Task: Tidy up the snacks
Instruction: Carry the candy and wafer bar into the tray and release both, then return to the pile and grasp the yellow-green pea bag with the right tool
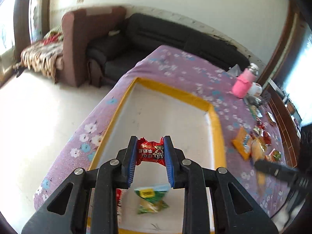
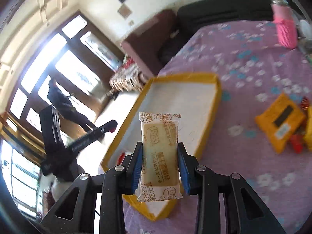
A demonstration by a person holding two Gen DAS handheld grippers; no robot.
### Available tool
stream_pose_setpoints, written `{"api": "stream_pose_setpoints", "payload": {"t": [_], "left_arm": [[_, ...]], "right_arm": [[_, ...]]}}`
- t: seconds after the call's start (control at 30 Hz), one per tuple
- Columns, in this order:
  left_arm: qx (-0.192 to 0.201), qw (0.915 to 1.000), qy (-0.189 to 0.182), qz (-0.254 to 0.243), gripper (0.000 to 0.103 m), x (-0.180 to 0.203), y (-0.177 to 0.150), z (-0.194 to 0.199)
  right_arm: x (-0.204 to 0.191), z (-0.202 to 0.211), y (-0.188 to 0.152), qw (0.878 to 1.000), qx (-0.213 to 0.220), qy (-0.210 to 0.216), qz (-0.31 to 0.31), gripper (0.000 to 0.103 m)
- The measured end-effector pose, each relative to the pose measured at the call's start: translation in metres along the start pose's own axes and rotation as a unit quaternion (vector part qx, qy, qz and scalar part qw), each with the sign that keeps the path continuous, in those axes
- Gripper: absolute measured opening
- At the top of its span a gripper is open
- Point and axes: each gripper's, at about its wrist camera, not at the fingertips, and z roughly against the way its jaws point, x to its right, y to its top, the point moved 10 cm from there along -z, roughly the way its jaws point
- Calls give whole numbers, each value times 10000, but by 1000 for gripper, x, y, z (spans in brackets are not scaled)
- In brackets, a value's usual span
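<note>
My left gripper is shut on a red wrapped candy and holds it above the white tray with a yellow rim. A green snack packet lies in the tray below it. My right gripper is shut on a beige biscuit packet and holds it over the near corner of the same tray. The right gripper shows at the right of the left wrist view. The left gripper shows at the left of the right wrist view.
The tray lies on a table with a purple flowered cloth. An orange packet and several loose snacks lie to the right of the tray. A pink-sleeved bottle stands at the far right. A dark sofa stands beyond the table.
</note>
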Motion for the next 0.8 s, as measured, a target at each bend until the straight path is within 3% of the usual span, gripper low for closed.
{"api": "stream_pose_setpoints", "payload": {"t": [0.2, 0.33, 0.53, 0.6, 0.67, 0.73, 0.8], "left_arm": [[-384, 9989, -24, 272, 25, -36, -16, -27], [-454, 9971, -346, 504, 26, -45, -22, -31], [-301, 9974, -394, 531, 37, -42, -18, -13], [-161, 9978, -393, 510, 44, -36, -15, 2], [92, 9978, -344, 553, 62, -31, -10, 17], [369, 9967, -340, 640, 70, -27, -11, 34], [550, 9943, -526, 752, 72, -18, -18, 48]], "right_arm": [[-23, -82, -36, 9954, -751, -483, 339, 34], [-33, -102, -50, 9896, -893, -902, 682, 38], [-51, -75, -43, 9906, -439, -980, 849, 53], [-48, -58, -35, 9924, -145, -949, 764, 54], [-43, -43, -30, 9938, 55, -906, 637, 55], [-37, -29, -26, 9942, 184, -910, 548, 55], [-27, -15, -28, 9938, 263, -940, 530, 56]]}}
